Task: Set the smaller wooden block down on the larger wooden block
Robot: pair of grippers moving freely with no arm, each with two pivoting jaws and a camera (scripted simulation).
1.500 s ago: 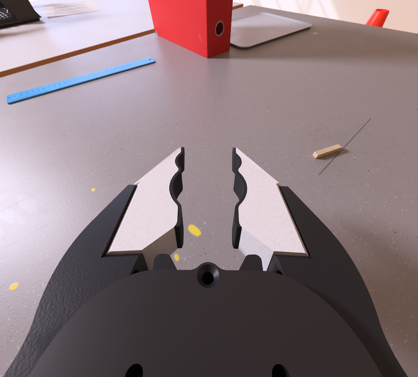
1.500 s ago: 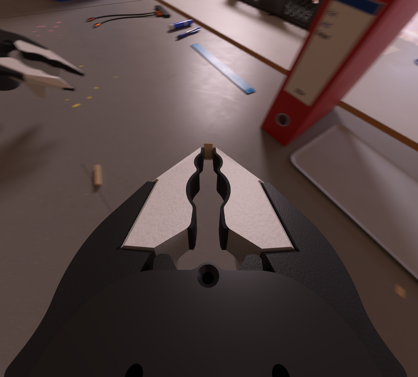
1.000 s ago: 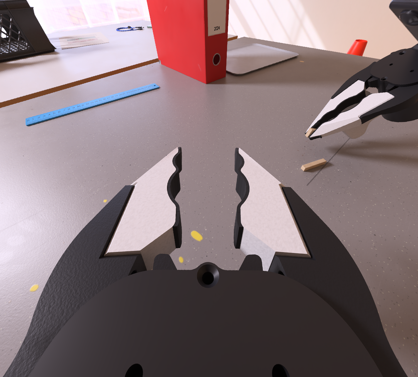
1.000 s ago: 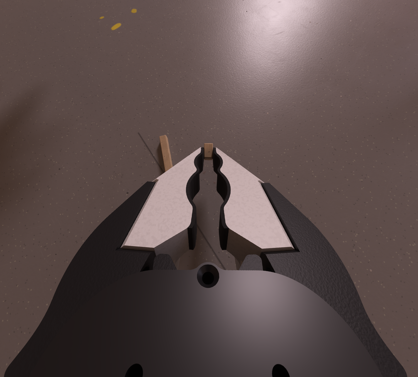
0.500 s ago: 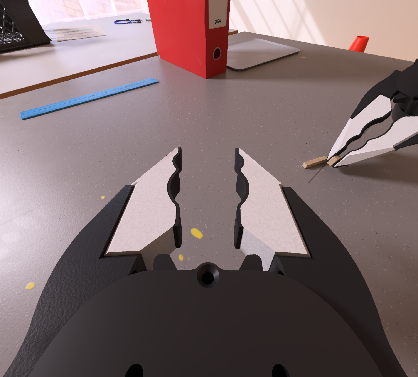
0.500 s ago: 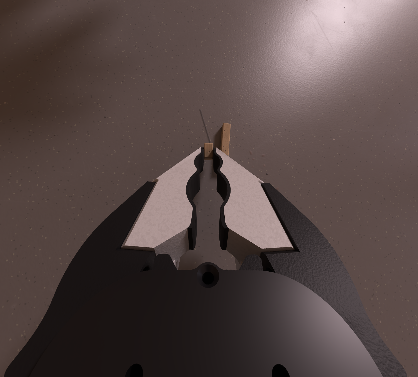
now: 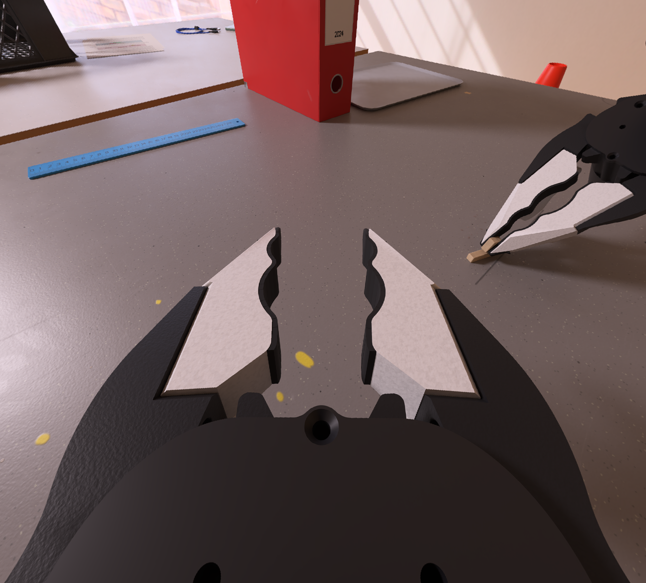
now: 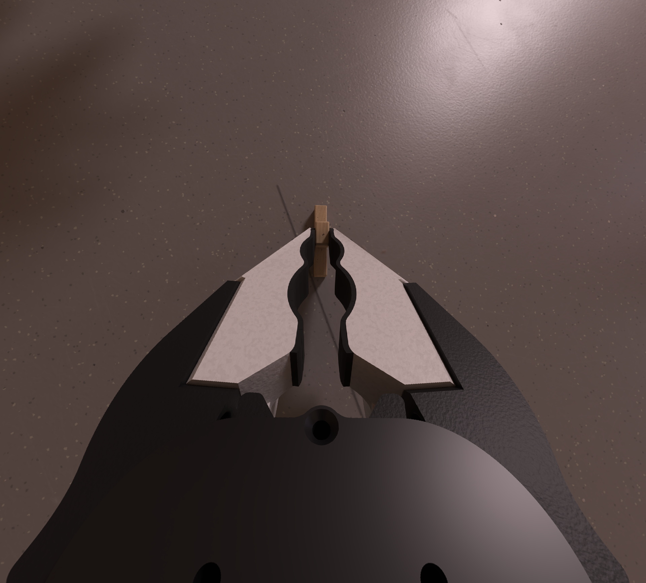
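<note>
The larger wooden block (image 8: 320, 214) lies flat on the grey table (image 8: 454, 146). My right gripper (image 8: 322, 229) is shut on the smaller wooden block (image 8: 322, 234) and holds it low, directly over the larger block and along its length. I cannot tell whether the two touch. In the left wrist view the right gripper (image 7: 487, 247) is at the right, with the smaller block (image 7: 489, 242) at its tips above the larger block (image 7: 475, 255). My left gripper (image 7: 321, 230) is open and empty above the table, well left of the blocks.
A red binder (image 7: 290, 24) stands at the back, with a grey tray (image 7: 402, 83) beside it. A blue ruler (image 7: 136, 148) lies at the left. A black crate (image 7: 24, 31) and a red object (image 7: 552, 73) are farther off. A thin dark line (image 8: 285, 206) crosses under the blocks.
My right gripper has shifted sideways with the smaller block, from beside the larger block to directly over it. My left gripper has barely moved.
</note>
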